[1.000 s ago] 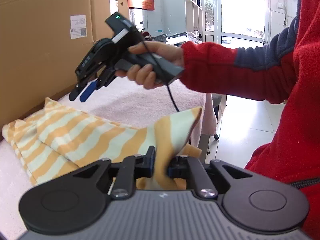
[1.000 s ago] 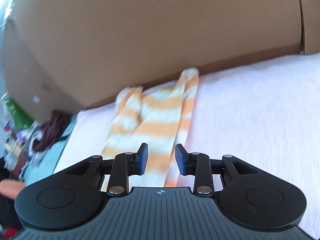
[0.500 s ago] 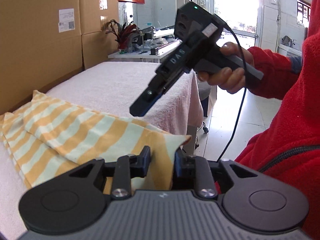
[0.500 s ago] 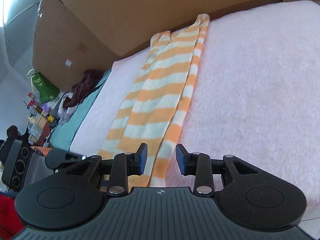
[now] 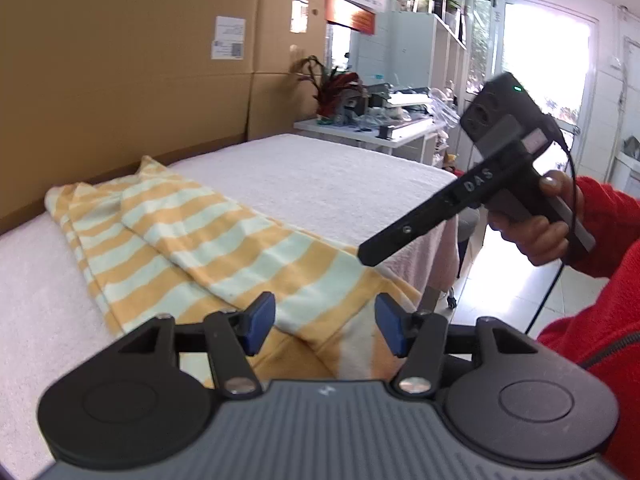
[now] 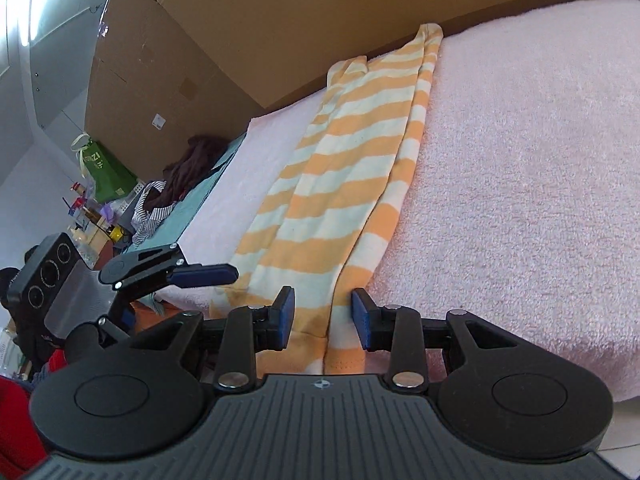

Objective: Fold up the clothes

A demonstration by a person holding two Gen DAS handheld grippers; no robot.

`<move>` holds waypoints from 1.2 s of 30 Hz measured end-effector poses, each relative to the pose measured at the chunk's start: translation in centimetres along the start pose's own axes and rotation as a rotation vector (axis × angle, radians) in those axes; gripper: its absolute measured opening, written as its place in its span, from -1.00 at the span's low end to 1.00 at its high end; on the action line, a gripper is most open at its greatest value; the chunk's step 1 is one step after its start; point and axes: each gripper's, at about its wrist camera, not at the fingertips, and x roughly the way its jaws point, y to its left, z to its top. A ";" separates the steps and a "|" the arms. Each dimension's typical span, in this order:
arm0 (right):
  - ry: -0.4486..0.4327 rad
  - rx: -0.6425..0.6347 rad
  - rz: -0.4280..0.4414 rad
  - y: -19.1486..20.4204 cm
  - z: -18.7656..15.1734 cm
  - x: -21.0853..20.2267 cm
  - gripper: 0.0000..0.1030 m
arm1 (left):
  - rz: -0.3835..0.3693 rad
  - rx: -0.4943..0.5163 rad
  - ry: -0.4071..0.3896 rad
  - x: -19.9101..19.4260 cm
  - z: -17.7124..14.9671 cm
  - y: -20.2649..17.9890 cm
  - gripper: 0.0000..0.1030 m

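Observation:
An orange and pale-green striped garment (image 5: 208, 248) lies in a long folded strip across the pink towel-covered table (image 5: 320, 176). My left gripper (image 5: 325, 326) is open just above its near end, and the cloth lies loose under the gap. In the right wrist view the same garment (image 6: 352, 168) runs away toward the cardboard. My right gripper (image 6: 323, 317) is open over the near hem at the table's edge. From the left wrist view, the right gripper (image 5: 366, 254) hovers over the garment's right edge, held in a hand (image 5: 536, 232).
Tall cardboard boxes (image 5: 120, 80) wall off the far side of the table. A heap of dark clothes (image 6: 192, 168) and a green bag (image 6: 104, 172) sit beyond the left end. A cluttered white desk (image 5: 380, 128) stands past the right end. A red sleeve (image 5: 600, 320) is close on my right.
My left gripper has opened and let go of the garment's corner, which now lies flat. The right gripper has dropped down to the near hem and stays open.

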 end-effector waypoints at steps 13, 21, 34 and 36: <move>-0.061 -0.070 -0.017 0.4 -0.5 0.8 -0.49 | -0.083 -0.328 -0.031 0.7 -1.7 4.3 -0.39; -0.086 -0.114 -0.021 0.7 -0.6 0.1 -0.63 | -0.133 -0.387 -0.039 1.1 -2.2 4.5 -0.45; -0.121 -0.116 -0.022 1.3 -1.1 0.3 -0.62 | -0.144 -0.435 -0.069 0.8 -2.5 4.7 -0.55; -0.107 -0.085 -0.030 0.6 -1.0 0.6 -0.61 | -0.145 -0.445 -0.070 0.8 -2.6 4.8 -0.55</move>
